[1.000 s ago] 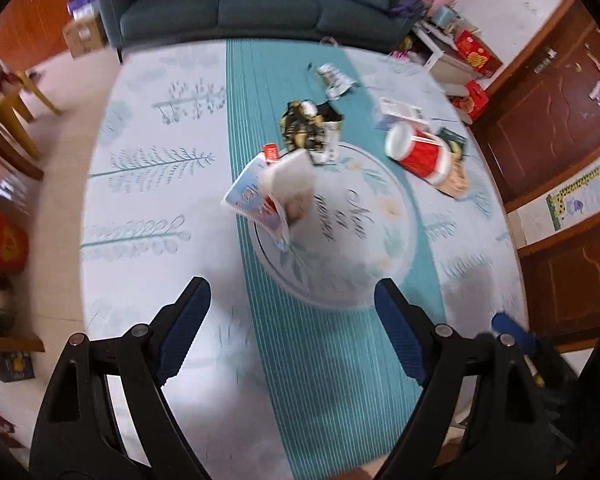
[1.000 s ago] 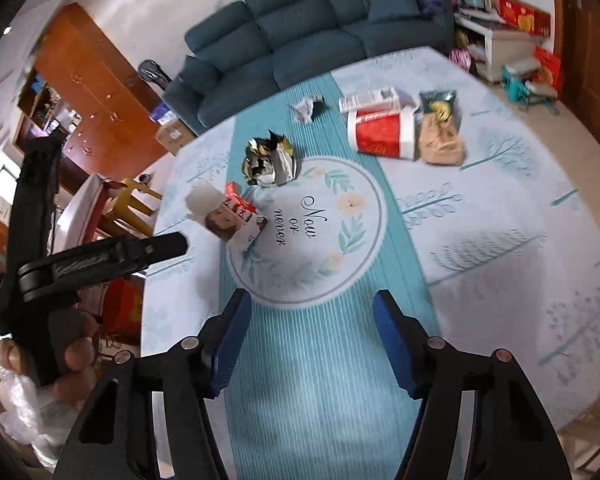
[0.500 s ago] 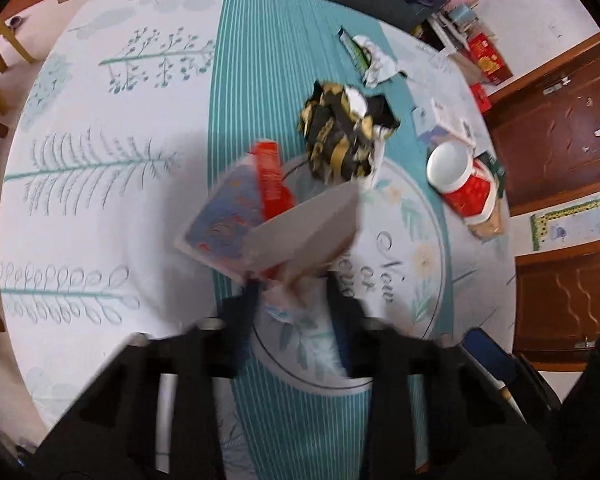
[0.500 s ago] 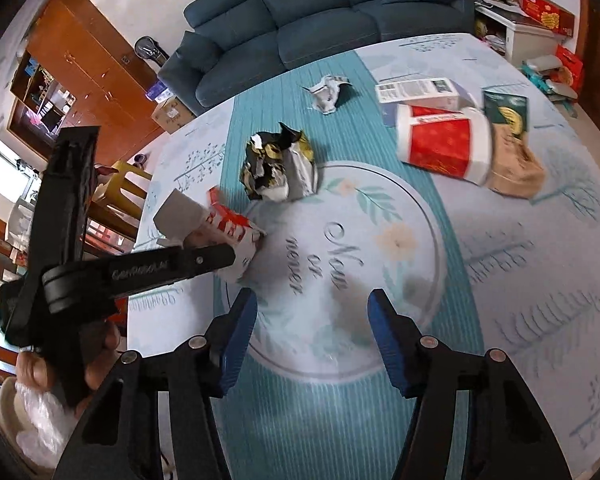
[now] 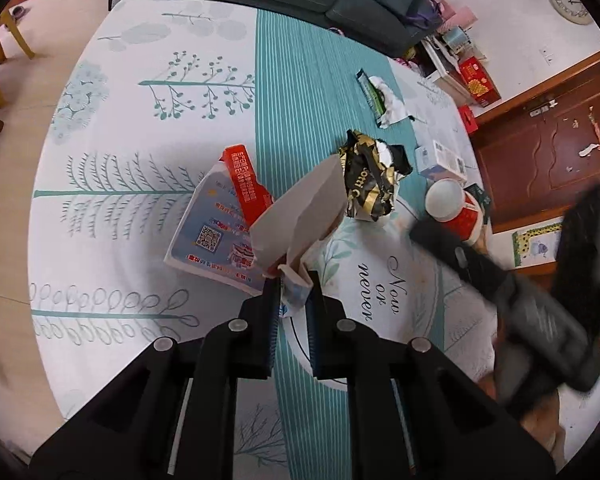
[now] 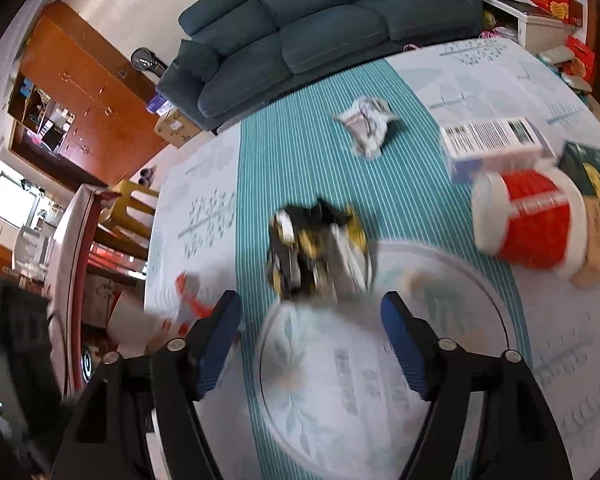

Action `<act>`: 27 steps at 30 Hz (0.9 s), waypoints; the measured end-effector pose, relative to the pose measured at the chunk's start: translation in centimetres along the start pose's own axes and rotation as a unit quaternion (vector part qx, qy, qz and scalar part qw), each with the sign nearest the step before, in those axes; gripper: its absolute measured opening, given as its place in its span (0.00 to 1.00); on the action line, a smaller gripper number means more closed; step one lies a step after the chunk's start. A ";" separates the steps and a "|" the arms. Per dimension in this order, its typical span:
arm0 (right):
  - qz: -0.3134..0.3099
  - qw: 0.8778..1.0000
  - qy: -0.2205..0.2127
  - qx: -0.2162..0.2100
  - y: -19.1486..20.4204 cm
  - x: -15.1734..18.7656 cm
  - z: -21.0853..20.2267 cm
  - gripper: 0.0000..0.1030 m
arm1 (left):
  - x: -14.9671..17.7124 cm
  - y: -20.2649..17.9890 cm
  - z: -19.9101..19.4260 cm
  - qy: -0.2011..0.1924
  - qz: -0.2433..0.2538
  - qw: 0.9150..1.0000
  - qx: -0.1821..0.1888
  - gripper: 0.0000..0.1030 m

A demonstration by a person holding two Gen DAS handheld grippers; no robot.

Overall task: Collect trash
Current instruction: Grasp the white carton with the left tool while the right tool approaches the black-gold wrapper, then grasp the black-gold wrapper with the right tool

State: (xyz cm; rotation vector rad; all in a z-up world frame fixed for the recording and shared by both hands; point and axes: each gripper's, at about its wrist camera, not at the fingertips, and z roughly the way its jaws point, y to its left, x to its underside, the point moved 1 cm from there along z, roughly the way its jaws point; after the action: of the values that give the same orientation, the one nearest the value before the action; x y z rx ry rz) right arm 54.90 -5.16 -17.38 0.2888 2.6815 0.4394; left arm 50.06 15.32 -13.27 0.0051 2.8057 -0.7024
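Torn carton (image 5: 236,216), grey flap up, lies on the floor mat (image 5: 140,120) at the teal stripe's left edge. Left hand-held gripper (image 5: 293,294): jaws have just closed, now pinching the carton's near edge. Right hand-held gripper (image 6: 312,320): jaws just opened wide, nothing between them, hovering before the black-gold wrapper (image 6: 320,252). Red cup (image 6: 532,220) lies on its side to the right.

Left tool (image 5: 292,300): matte black frame, silver round rivets at the pivots, blue ribbed pads. Right tool (image 6: 312,312): same black arms, silver rivets, blue pads (image 6: 400,344) on both fingers.
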 end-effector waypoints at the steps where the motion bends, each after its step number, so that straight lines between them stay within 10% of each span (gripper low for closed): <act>1: -0.001 1.000 -0.001 0.006 0.1 -0.5 0.5 0.81 | 0.1 0.2 -0.4 -0.002 0.001 1.000 0.002 0.09; 7: 0.003 1.000 0.003 0.030 -0.1 -2.0 3.8 0.81 | 0.6 1.0 -1.9 -0.007 0.007 1.000 0.009 0.09; 15: 0.012 1.000 -0.013 0.011 -0.5 -0.9 3.5 0.44 | 1.4 1.7 -3.1 -0.016 0.013 1.000 0.002 0.09; 16: 0.010 1.000 -0.012 0.012 -0.5 -0.6 3.2 0.35 | 1.5 1.7 -3.3 -0.018 0.013 1.000 0.001 0.09; 17: 0.005 1.000 -0.007 0.006 -0.6 -0.3 3.0 0.00 | 1.7 1.6 -3.4 -0.018 0.014 1.000 -0.001 0.09; 27: 0.001 1.000 -0.010 -0.003 -1.8 3.5 -1.4 0.01 | 4.4 -1.0 -5.1 -0.026 0.035 0.999 -0.001 0.09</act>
State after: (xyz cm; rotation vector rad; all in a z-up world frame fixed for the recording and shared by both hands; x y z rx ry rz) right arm 50.89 -6.24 -18.01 0.2930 2.6611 0.4424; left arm 44.55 16.59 -9.50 0.0831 2.7416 -0.6728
